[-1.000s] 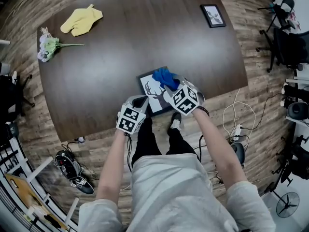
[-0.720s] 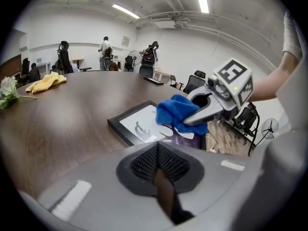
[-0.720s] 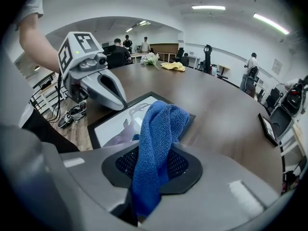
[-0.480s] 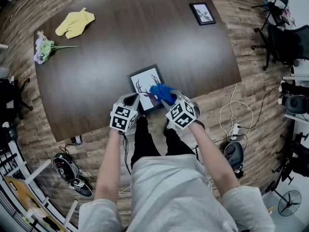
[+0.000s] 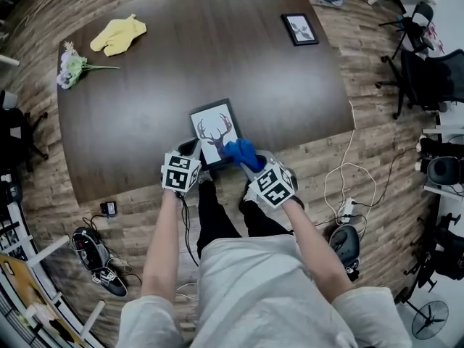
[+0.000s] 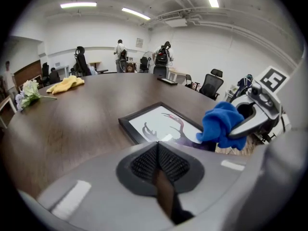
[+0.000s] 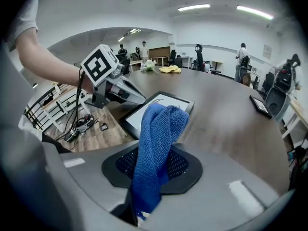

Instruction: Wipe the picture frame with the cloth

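Note:
A black picture frame (image 5: 215, 133) with a deer print lies flat near the front edge of the dark wooden table (image 5: 145, 107). My right gripper (image 5: 245, 161) is shut on a blue cloth (image 5: 239, 153), which hangs at the frame's near right corner. From the right gripper view the cloth (image 7: 159, 138) rises out of my right gripper (image 7: 154, 165), with the frame (image 7: 156, 110) beyond. My left gripper (image 5: 191, 151) is shut, its tips at the frame's near left corner. In the left gripper view the frame (image 6: 161, 126) lies just past my left gripper (image 6: 157, 160), with nothing seen between the pads.
A small framed picture (image 5: 299, 29) lies at the table's far right. A yellow cloth (image 5: 118, 35) and a bunch of flowers (image 5: 76, 67) lie at the far left. Office chairs (image 5: 428, 78) and floor cables (image 5: 348, 187) are to the right. People stand far across the room.
My right gripper has drawn the blue cloth back along the frame's right side, from its far right corner to its near right corner. The left gripper stays at the frame's near left corner.

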`<control>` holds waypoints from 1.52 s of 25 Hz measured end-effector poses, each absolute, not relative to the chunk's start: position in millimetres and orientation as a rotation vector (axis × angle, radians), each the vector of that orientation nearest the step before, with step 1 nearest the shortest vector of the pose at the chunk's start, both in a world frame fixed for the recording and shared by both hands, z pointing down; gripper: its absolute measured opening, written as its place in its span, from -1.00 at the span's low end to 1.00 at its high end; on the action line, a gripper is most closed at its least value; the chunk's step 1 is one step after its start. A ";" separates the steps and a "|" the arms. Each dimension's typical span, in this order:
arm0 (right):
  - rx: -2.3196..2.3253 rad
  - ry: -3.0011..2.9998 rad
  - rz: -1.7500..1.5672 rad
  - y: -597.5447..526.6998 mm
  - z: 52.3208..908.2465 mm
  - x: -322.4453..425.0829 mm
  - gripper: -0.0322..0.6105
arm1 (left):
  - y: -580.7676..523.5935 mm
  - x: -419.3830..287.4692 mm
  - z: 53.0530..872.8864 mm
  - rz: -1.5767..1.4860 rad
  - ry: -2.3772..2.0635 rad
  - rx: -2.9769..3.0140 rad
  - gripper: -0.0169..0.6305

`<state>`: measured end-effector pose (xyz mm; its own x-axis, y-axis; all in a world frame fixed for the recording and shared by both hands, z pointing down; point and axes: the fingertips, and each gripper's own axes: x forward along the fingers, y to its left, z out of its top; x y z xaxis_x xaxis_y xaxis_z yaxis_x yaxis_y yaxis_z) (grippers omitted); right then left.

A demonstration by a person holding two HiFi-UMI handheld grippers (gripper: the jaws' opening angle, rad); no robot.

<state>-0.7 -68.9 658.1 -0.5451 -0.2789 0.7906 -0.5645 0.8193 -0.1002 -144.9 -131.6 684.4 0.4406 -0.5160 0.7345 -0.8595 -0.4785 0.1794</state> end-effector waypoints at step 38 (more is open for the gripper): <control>0.827 -2.428 0.475 -32.8 577.0 75.1 -0.63 | 2.1 -88.8 578.6 0.471 -1.680 1.904 -0.78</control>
<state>75.1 -32.8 577.0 -0.6744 -0.4567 0.5802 -0.6416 0.7513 -0.1545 -88.8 2.1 578.6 0.1564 -0.7894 0.5937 -0.9830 -0.0657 0.1716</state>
